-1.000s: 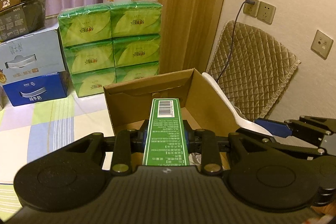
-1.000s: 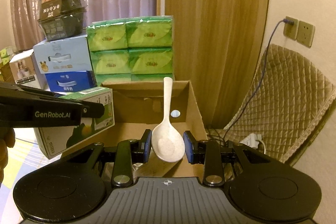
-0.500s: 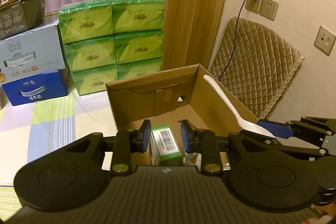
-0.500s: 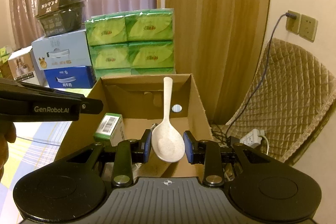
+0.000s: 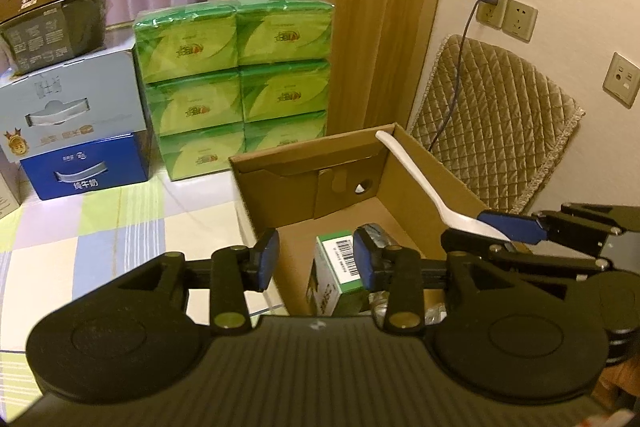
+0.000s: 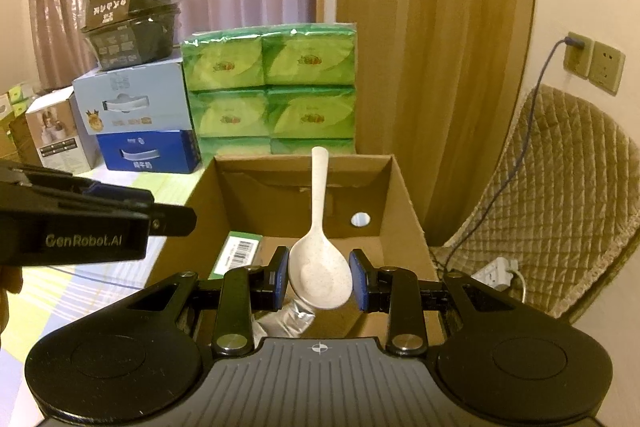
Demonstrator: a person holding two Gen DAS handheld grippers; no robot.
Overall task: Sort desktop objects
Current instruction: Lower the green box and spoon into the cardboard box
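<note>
An open cardboard box (image 5: 424,183) (image 6: 404,195) stands at the table's right end. Inside it lies a small green carton (image 5: 340,271) (image 6: 238,253) with a barcode facing up, next to a crumpled silver wrapper (image 6: 290,317). My left gripper (image 5: 316,259) hangs open above the box's left wall, holding nothing. My right gripper (image 6: 319,279) is shut on the bowl of a white spoon (image 6: 320,251) (image 5: 416,175), whose handle points forward over the box. The right gripper (image 5: 516,227) shows at the right of the left wrist view.
Stacked green tissue packs (image 5: 236,67) (image 6: 272,95) stand behind the box. Blue and grey milk cartons (image 5: 80,135) with black trays (image 5: 52,7) on top lie to the left. A quilted chair (image 5: 496,131) (image 6: 560,195) and wall sockets (image 5: 508,13) are to the right. The checked tablecloth (image 5: 120,211) shows at the left.
My left gripper has opened and let go of the green carton, which dropped into the box. The left gripper then shifted left. The right gripper keeps its hold on the spoon.
</note>
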